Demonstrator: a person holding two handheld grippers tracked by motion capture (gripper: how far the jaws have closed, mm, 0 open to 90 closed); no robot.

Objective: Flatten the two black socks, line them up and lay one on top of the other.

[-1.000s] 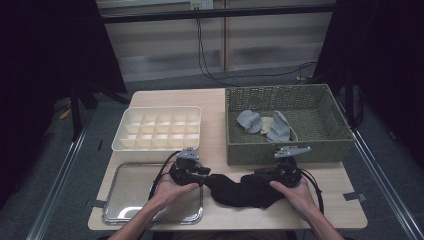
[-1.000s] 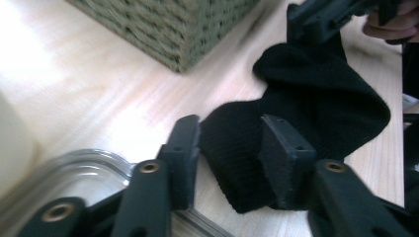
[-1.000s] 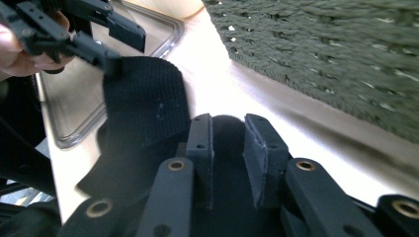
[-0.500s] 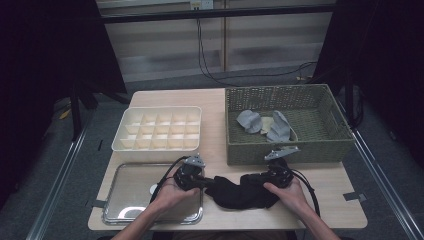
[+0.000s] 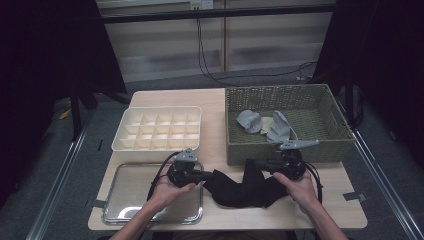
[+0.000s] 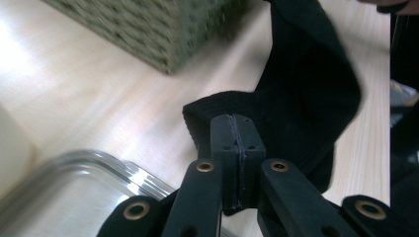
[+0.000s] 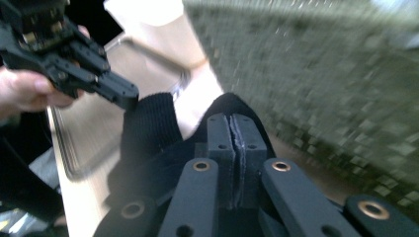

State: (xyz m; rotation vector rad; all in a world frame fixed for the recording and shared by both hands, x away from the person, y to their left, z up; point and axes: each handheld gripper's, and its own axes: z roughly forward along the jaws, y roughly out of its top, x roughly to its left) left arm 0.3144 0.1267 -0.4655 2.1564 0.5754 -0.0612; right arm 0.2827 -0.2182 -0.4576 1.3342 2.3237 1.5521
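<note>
Both hand-held grippers are pinching the black cloth (image 5: 240,187) — left hand-held gripper (image 5: 206,175) on one end, right hand-held gripper (image 5: 251,163) on the other — so it hangs stretched just over the worktop (image 5: 215,115), probably to straighten it beside the wicker basket (image 5: 285,147).

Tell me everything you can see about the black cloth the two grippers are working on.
The black cloth looks like a soft ribbed knit, crumpled rather than spread flat. It lies at the table's near edge, between the metal tray and the wicker basket. The left gripper is shut on its left edge and the right gripper is shut on its right end, which stands lifted. Its middle sags to the tabletop.
</note>
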